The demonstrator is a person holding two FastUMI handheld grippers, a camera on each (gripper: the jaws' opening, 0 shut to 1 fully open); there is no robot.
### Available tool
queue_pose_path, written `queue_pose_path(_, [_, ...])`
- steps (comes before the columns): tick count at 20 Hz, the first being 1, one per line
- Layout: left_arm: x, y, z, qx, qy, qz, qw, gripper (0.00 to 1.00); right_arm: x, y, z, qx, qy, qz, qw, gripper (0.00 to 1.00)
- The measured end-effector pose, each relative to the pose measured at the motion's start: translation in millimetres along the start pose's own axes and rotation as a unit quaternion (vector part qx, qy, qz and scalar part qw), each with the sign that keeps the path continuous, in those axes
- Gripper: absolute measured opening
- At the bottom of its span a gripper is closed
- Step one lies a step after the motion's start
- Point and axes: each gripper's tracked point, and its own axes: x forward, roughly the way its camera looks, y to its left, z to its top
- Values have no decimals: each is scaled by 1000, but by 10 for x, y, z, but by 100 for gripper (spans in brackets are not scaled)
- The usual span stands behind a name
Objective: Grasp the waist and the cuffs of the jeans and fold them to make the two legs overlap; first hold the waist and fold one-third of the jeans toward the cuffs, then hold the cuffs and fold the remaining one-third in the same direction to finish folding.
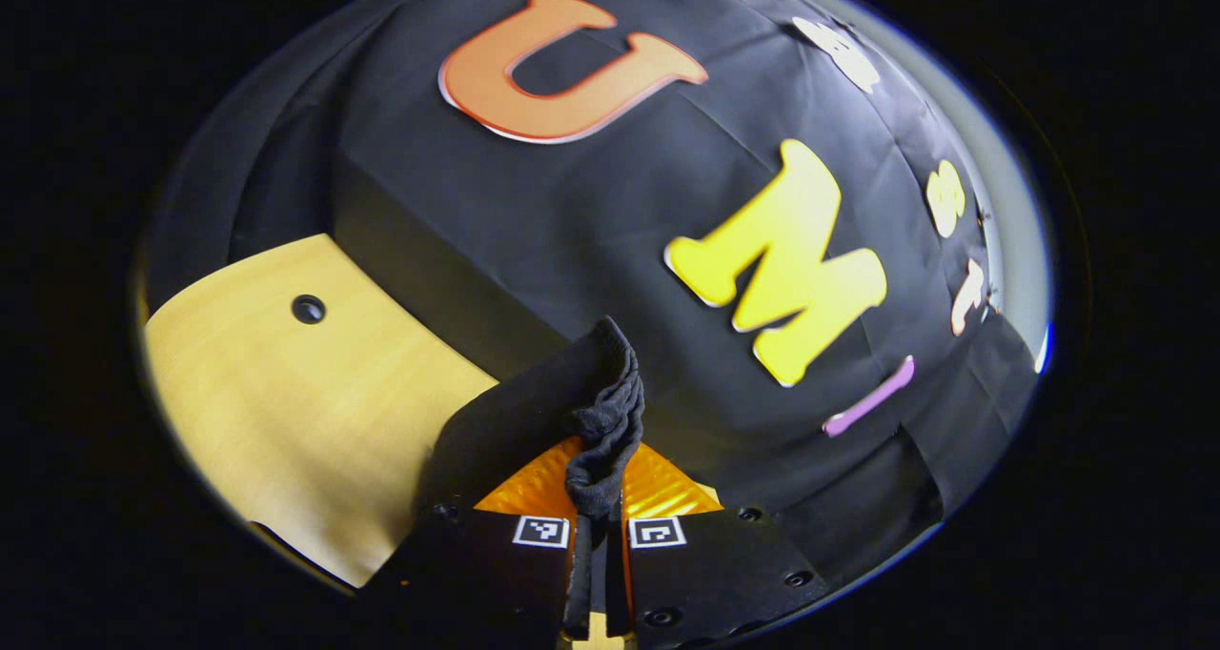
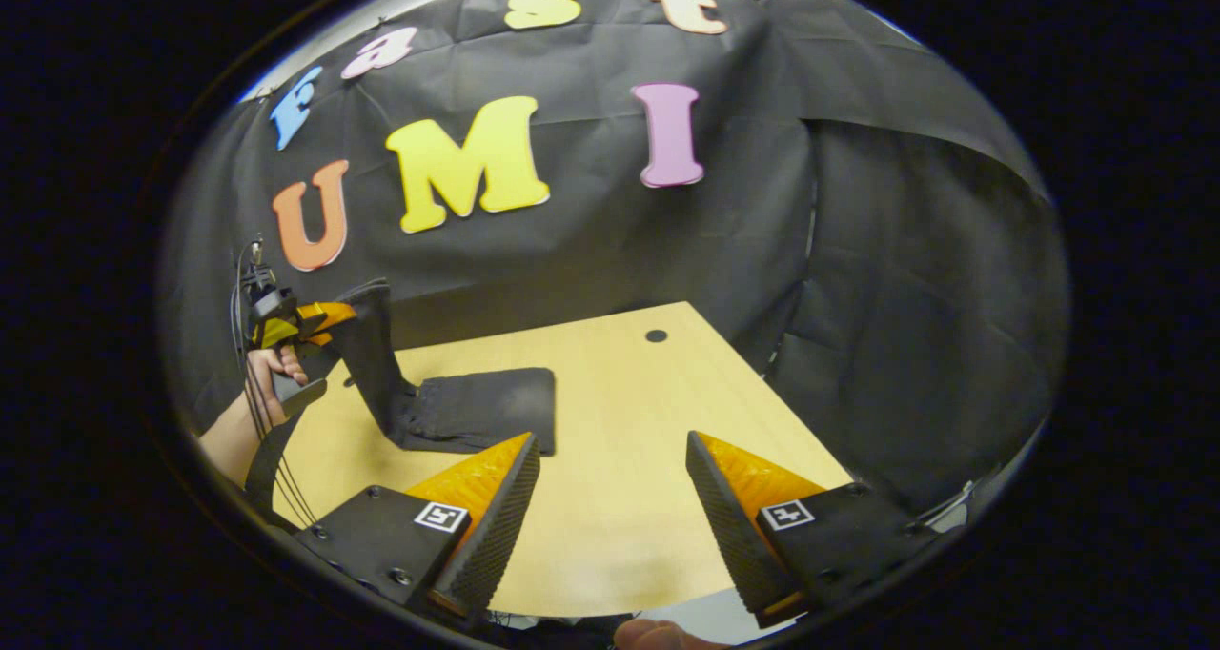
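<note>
The jeans [image 2: 467, 407] are black and lie partly folded on the wooden table [image 2: 610, 517]. One end of them rises steeply to the left. My left gripper [image 1: 599, 483] is shut on that raised end, and bunched black cloth of the jeans [image 1: 602, 421] sticks out between its orange fingers. From the right gripper view the left gripper [image 2: 305, 321] hangs above the table's left side, held by a hand [image 2: 272, 369]. My right gripper [image 2: 610, 459] stands open above the near part of the table, with nothing between its fingers, to the right of the jeans.
The table [image 1: 286, 412] has a round dark hole [image 2: 656, 335] near its far edge. Black booth cloth closes in the back and right sides. Cables [image 2: 257, 421] hang by the hand holding the left gripper.
</note>
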Motion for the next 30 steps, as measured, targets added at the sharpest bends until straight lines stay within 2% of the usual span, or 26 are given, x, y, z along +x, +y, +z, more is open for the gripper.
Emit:
queue_pose_path(1, [47, -132, -173, 18, 13, -5, 1000, 9, -14, -51, -22, 10, 3, -15, 1000, 95])
queue_pose_path(3, [203, -345, -567, 62, 41, -13, 997, 9, -46, -139, -45, 30, 10, -41, 999, 95])
queue_pose_path(4, [312, -393, -791, 86, 52, -13, 995, 9, -58, -166, -60, 37, 13, -52, 998, 92])
queue_pose_path(6, [475, -458, -1247, 138, 65, -10, 988, 9, -63, -233, -95, 43, 19, -69, 997, 96])
queue_pose_path(7, [532, -462, -1431, 163, 71, -7, 984, 8, -85, -280, -137, 41, 26, -75, 996, 93])
queue_pose_path(8, [586, -448, -1604, 186, 80, -4, 979, 9, -108, -309, -152, 38, 31, -80, 996, 96])
queue_pose_path(11, [721, -305, -2093, 234, 110, 9, 966, 9, -124, -386, -207, 28, 45, -90, 995, 93])
queue_pose_path(15, [932, -103, -2559, 251, 129, 30, 959, 10, -126, -372, -243, 21, 61, -86, 994, 95])
queue_pose_path(16, [988, -41, -2632, 245, 135, 37, 960, 11, -129, -368, -245, 17, 65, -82, 994, 93])
queue_pose_path(18, [994, 39, -2750, 225, 146, 50, 962, 15, -124, -363, -264, 9, 72, -75, 995, 99])
queue_pose_path(19, [1001, 62, -2776, 218, 147, 54, 963, 18, -118, -356, -256, 8, 72, -72, 995, 93])
queue_pose_path(20, [1005, 73, -2797, 215, 148, 57, 964, 5, -110, -348, -248, 7, 73, -70, 995, 96])
queue_pose_path(21, [1013, 73, -2810, 214, 149, 57, 964, 23, -96, -338, -243, 5, 74, -68, 995, 95])
queue_pose_path(22, [1035, 27, -2832, 213, 154, 48, 964, 27, -91, -334, -241, 4, 74, -66, 995, 93])
queue_pose_path(24, [1001, -29, -2858, 228, 154, 39, 960, 63, -83, -311, -222, 4, 73, -60, 996, 96])
queue_pose_path(26, [974, -31, -2810, 249, 151, 47, 956, 100, -74, -308, -188, -1, 64, -56, 996, 93])
queue_pose_path(27, [951, -33, -2759, 254, 147, 50, 955, 95, -56, -308, -170, -6, 59, -55, 997, 93])
queue_pose_path(30, [774, -53, -2514, 256, 136, 57, 955, 96, -2, -244, -91, -40, 40, -44, 997, 96])
